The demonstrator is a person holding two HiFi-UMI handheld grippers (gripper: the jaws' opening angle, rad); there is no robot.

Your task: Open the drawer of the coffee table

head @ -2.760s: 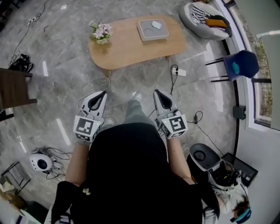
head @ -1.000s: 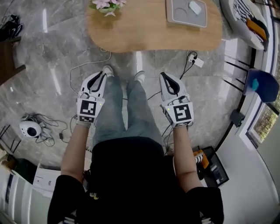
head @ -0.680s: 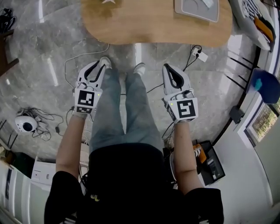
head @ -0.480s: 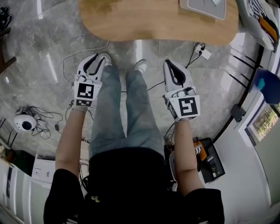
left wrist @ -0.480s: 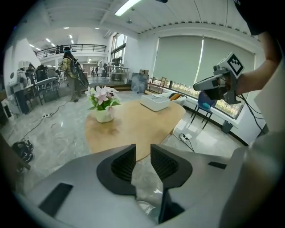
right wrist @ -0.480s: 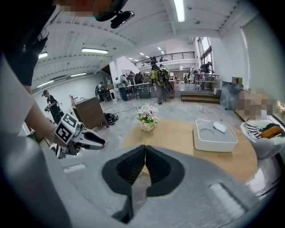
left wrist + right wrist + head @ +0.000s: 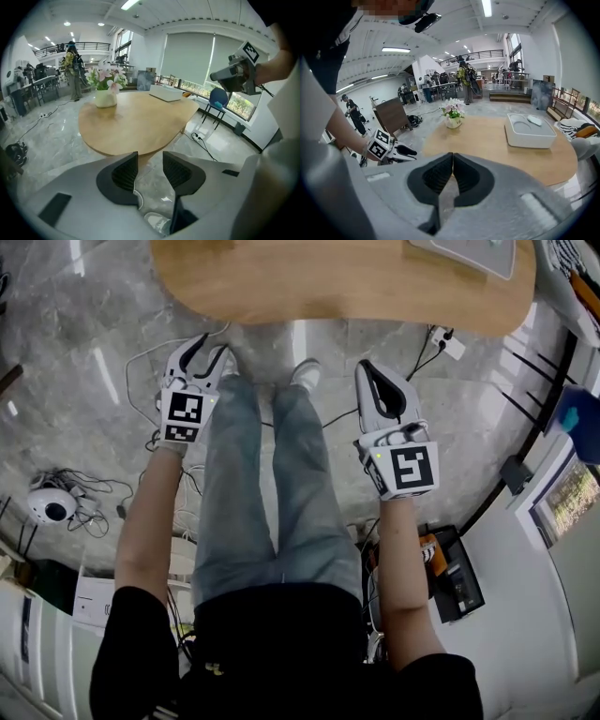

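Note:
The coffee table's oval wooden top (image 7: 337, 282) fills the upper part of the head view; no drawer shows in any view. My left gripper (image 7: 200, 349) hangs just short of the table's near edge, over the floor beside the person's left shoe. Its jaws have just been opening and now stand apart with nothing between them. In the left gripper view the gripper (image 7: 150, 159) points at the table's rim (image 7: 136, 140). My right gripper (image 7: 369, 373) is shut and empty, its pads meeting, and it (image 7: 452, 161) faces the tabletop (image 7: 487, 140) from slightly above.
A flower vase (image 7: 105, 91) and a white tray (image 7: 529, 129) stand on the table. A power strip (image 7: 450, 343) and cables (image 7: 150, 367) lie on the marble floor. A blue chair (image 7: 216, 98) stands right of the table. A round white device (image 7: 47, 505) sits at the left.
Both grippers have sunk and come closer to the table's near edge. The left jaws have spread from nearly shut to apart. The right jaws stayed shut.

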